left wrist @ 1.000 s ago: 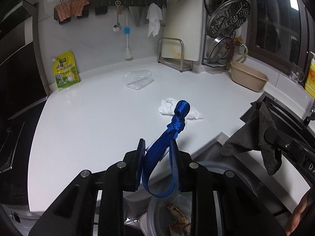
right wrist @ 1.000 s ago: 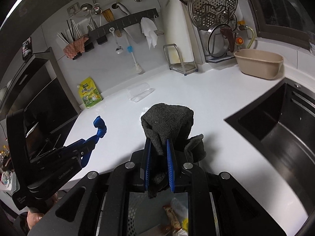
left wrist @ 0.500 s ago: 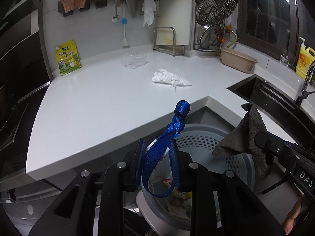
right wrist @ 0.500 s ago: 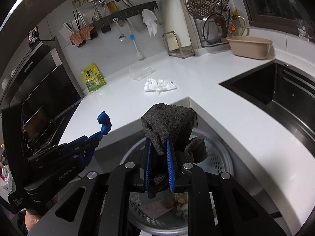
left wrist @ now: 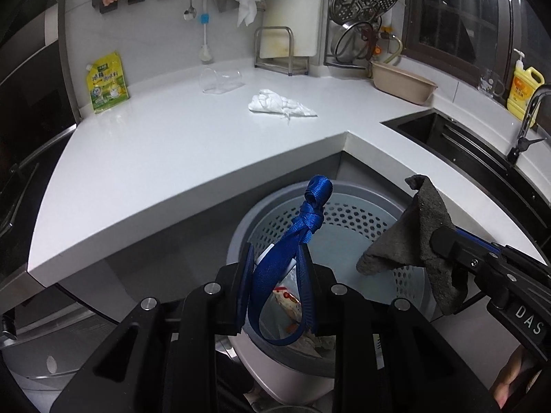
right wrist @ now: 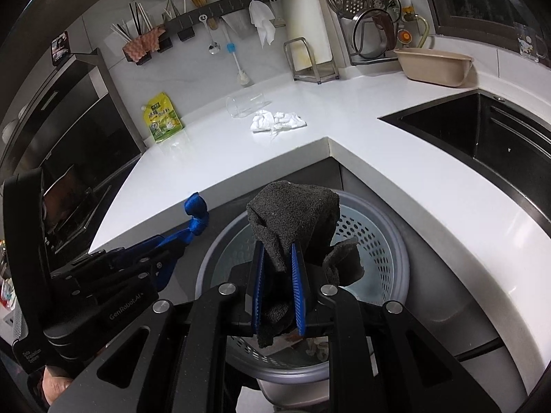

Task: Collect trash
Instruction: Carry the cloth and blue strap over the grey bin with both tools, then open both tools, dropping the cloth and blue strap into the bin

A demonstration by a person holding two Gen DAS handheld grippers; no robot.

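With the left gripper [left wrist: 277, 275] clamped on a knotted blue strap [left wrist: 303, 223] and the right gripper [right wrist: 277, 289] on a dark cloth [right wrist: 292, 220] above the part-filled bin [right wrist: 385, 227], the crumpled tissue [left wrist: 279, 103] and tipped plastic cup [left wrist: 220, 81] near the tabletop's [left wrist: 172, 144] back edge remain.

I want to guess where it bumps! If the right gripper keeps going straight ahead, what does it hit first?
Probably the far inner wall of the grey bin, just below the countertop edge. The right gripper, clamping the dark cloth, points there, though depth is unclear.
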